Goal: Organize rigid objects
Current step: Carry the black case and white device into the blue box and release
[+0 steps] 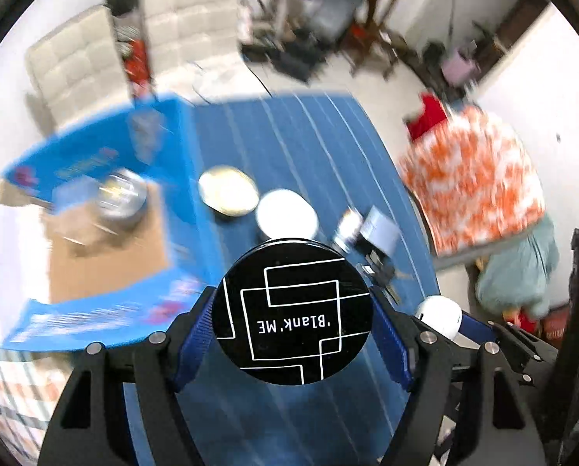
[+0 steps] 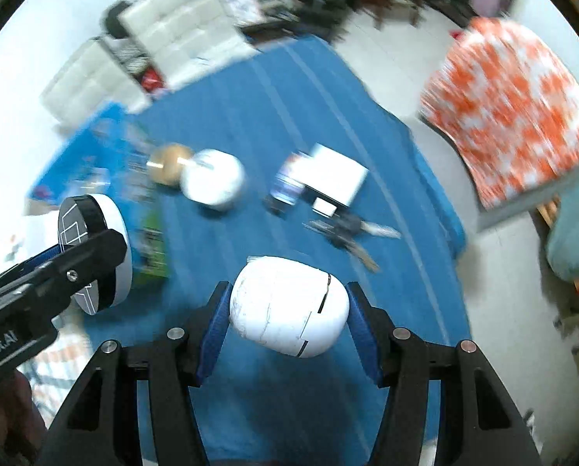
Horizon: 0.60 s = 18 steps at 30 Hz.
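My left gripper (image 1: 293, 312) is shut on a black round compact (image 1: 293, 303) printed "Blank ME", held above the blue cloth (image 1: 289, 136). The same compact (image 2: 89, 248) shows edge-on with a white underside at the left of the right wrist view. My right gripper (image 2: 289, 310) is shut on a white oval case (image 2: 285, 306), which also peeks in at the lower right as the white case (image 1: 439, 312). An open blue cardboard box (image 1: 107, 256) lies to the left with a silver tin (image 1: 120, 194) inside. A cream round tin (image 1: 229, 190) and a white round lid (image 1: 287, 213) rest on the cloth.
Small white boxes (image 2: 334, 178) and dark small items (image 2: 347, 229) lie on the cloth to the right. A white round object (image 2: 213, 178) and a tan one (image 2: 169, 163) sit near the blue box (image 2: 95, 155). An orange-white patterned cloth (image 2: 515, 108) hangs at right. White cushioned seats (image 1: 188, 27) stand behind.
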### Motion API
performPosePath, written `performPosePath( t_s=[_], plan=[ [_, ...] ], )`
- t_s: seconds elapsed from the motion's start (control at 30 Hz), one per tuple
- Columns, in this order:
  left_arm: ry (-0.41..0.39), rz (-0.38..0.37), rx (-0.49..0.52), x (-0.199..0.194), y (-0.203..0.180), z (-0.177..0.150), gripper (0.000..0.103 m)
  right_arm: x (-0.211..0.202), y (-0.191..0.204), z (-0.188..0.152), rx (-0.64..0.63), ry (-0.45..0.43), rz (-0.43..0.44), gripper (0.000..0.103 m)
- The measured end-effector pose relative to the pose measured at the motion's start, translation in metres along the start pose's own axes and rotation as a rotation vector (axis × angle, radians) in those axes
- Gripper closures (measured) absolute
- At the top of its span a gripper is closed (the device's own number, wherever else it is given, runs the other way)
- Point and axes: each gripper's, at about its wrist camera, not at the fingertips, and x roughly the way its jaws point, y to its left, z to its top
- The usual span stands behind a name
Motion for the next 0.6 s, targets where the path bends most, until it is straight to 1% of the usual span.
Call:
performPosePath(
  t_s=[0.1,0.17,0.23,0.27,0.33,0.47,0.53,0.6],
  plan=[
    [-0.073,0.105,-0.025,-0.032,0.044,0.007,0.03,-0.014,0.055,0.012,-0.088,-0.037,0.046,0.043],
    [-0.101,0.153,-0.072,-0.048,0.078,0.009,0.03,-0.017,0.091,0.015,-0.139,-0.056,0.064,0.043],
    [-0.119,0.182,-0.104,-0.055,0.097,0.006,0.03,-0.015,0.126,0.018,-0.183,-0.07,0.068,0.043],
    [-0.132,0.207,-0.122,-0.061,0.113,0.006,0.03,-0.014,0.139,0.02,-0.194,-0.071,0.072,0.043],
    [-0.143,0.222,-0.148,-0.063,0.129,0.006,0.03,-0.012,0.168,0.023,-0.224,-0.078,0.072,0.043],
    [-0.167,0.242,-0.191,-0.074,0.164,0.008,0.03,-0.009,0.213,0.028,-0.269,-0.095,0.061,0.043],
    [-0.174,0.245,-0.206,-0.081,0.177,0.007,0.03,-0.008,0.23,0.03,-0.285,-0.099,0.059,0.043],
    [-0.175,0.251,-0.215,-0.081,0.189,0.008,0.03,-0.003,0.238,0.032,-0.297,-0.107,0.054,0.043]
  ],
)
